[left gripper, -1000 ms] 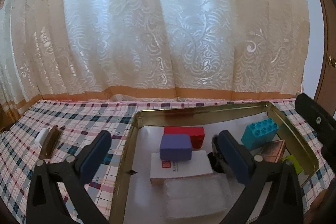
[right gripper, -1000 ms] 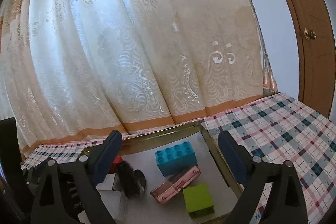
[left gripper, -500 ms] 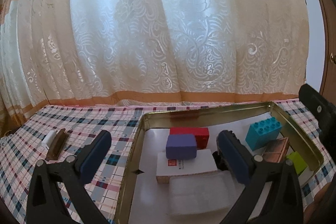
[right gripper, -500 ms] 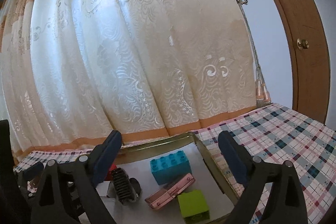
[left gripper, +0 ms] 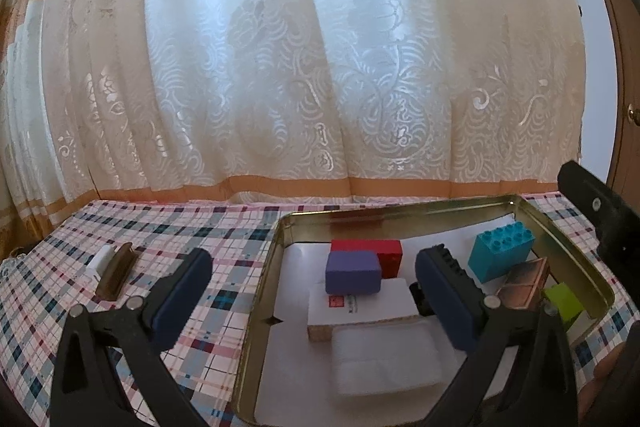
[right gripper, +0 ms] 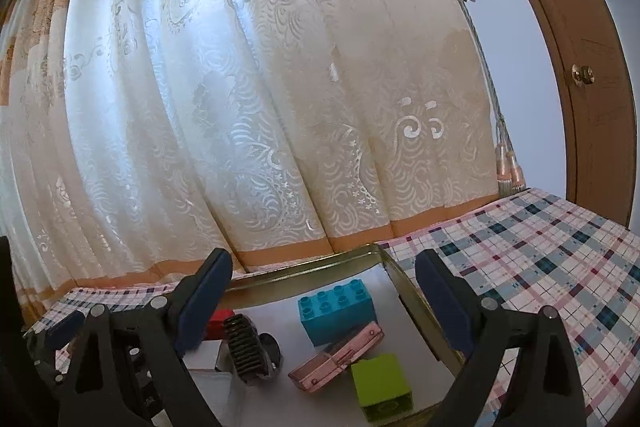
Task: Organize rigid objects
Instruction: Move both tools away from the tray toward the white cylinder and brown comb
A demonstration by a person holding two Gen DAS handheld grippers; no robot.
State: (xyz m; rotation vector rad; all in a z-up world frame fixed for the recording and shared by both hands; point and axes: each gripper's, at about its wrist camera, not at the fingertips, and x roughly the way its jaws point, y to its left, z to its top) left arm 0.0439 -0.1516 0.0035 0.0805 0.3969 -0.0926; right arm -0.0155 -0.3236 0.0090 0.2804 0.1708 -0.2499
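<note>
Hovering wide open and empty over the gold tin [left gripper: 264, 291]: left gripper [left gripper: 312, 283] and right gripper [right gripper: 324, 291], both tilted slightly downward. Lying inside the tin: turquoise brick [right gripper: 338, 313], green block [right gripper: 382, 383], purple block [left gripper: 352, 273].

Each hand-held gripper, the left gripper [left gripper: 312, 291] and the right gripper [right gripper: 324, 291], has two matte black plastic arms shaped as open triangular frames. Round silver screws [left gripper: 134, 303] sit at the joints. Dark navy rectangular pads [right gripper: 440, 301] face the fingertips inward.
</note>
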